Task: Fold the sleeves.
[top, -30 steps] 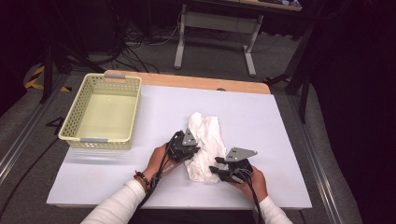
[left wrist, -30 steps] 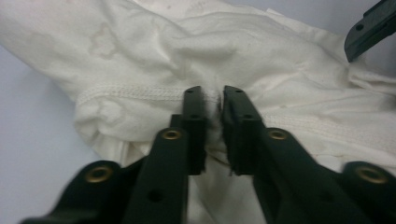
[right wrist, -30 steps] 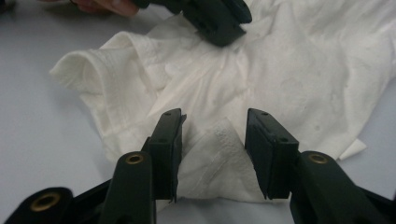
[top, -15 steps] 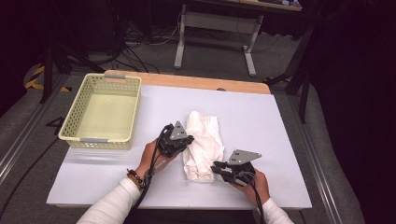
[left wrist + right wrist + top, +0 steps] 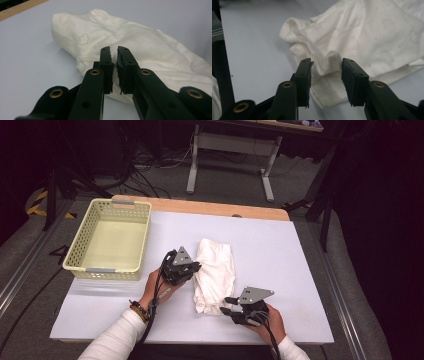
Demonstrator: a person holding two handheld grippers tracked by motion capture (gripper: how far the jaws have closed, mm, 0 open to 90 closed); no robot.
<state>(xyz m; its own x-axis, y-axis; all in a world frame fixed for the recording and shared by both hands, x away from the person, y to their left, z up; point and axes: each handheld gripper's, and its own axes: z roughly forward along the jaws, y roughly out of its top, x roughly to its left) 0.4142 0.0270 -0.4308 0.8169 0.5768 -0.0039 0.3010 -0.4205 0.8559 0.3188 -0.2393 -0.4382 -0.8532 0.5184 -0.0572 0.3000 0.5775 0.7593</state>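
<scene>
- Since a second ago, my left gripper (image 5: 192, 268) slid left off the white garment (image 5: 216, 270) — jaws nearly together, just opening, empty.
- Right gripper (image 5: 229, 304) jaws, just spreading, straddle the near hem — folding continues.

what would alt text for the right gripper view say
Two black jaws of the right gripper stand apart around a raised fold of a crumpled white cloth, their pads not clearly pressing on it. The cloth lies on a pale table, its hemmed edge just beyond the jaws.
</scene>
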